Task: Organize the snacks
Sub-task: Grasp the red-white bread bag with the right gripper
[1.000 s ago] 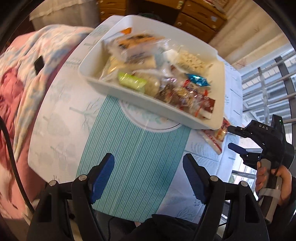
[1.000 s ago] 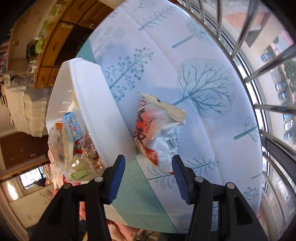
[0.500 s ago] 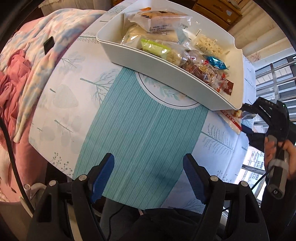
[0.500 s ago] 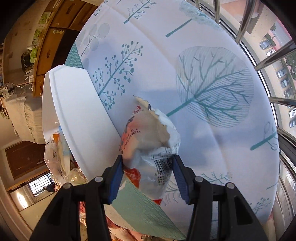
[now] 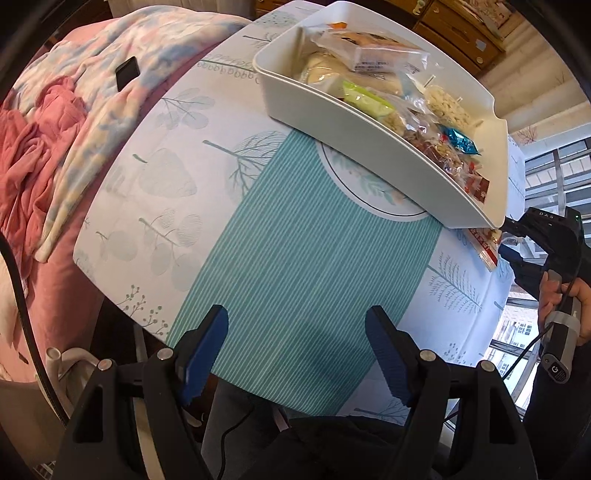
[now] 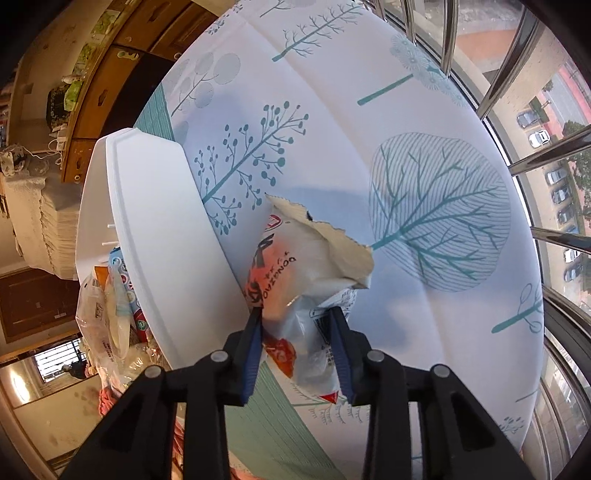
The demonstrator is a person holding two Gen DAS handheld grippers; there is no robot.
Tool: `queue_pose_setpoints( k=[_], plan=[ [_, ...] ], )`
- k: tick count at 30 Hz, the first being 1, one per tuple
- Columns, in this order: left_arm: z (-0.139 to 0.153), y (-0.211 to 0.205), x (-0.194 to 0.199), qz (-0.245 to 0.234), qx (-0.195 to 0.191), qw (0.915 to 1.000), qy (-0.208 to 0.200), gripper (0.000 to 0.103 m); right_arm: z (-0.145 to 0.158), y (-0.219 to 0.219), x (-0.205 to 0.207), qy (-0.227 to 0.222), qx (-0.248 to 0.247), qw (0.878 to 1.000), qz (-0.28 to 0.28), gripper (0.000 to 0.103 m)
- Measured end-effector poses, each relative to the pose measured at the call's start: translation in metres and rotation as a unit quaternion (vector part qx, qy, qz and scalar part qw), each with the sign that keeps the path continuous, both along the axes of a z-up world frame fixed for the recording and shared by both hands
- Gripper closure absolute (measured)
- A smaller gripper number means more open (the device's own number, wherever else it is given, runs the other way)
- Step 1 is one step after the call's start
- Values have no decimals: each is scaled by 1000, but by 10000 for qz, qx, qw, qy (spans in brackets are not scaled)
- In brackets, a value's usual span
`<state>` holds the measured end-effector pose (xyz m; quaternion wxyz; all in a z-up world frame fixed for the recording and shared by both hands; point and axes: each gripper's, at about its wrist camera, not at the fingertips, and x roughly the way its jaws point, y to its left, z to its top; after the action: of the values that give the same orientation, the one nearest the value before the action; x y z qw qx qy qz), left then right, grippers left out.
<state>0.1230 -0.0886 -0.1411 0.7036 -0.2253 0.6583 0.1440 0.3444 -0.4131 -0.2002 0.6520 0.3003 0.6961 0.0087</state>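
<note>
So it's a table with a white cloth (image 5: 173, 155) printed with teal trees and a teal striped band down the middle; pink and floral bedding (image 5: 55, 122) sits off to one side with a small black object lying on it, wooden drawers (image 5: 461, 26) are at the back, and barred windows (image 6: 535, 147) run along the far edge with parked cars outside.

The white bin (image 5: 354, 122) sits on the cloth, already loaded with wrapped snacks; there's a green packet (image 5: 365, 99), a blue foil one (image 5: 458, 138), some clear bags of pale stuff and a bunch of reddish wrappers at the near end.

The right gripper (image 6: 297, 332) has its blue pads pressed in on both sides of a snack bag (image 6: 303, 273), white and orange with dark lettering and a barcode; the bag is just outside the bin, touching or nearly touching its outer wall, and its crinkled top edge sticks up and away over the cloth. From the left wrist view you can just see that bag peeking out past the bin's corner, with the person's hand (image 5: 569, 295) on the gripper handle.

The left gripper (image 5: 297, 328) hangs over the striped band near the table edge, pads wide apart with nothing between them; well apart from the bin.
</note>
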Motion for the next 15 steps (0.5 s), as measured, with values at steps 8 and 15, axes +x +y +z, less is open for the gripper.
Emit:
queue_pose_setpoints(
  k=[8, 15],
  plan=[
    [7, 8, -4, -64, 3, 9999, -123, 28, 20, -8, -8, -236, -241, 9992, -205, 71],
    [12, 18, -4, -246, -72, 9993, -284, 28, 66, 5, -10, -928, -801, 9924, -105, 75]
  ],
)
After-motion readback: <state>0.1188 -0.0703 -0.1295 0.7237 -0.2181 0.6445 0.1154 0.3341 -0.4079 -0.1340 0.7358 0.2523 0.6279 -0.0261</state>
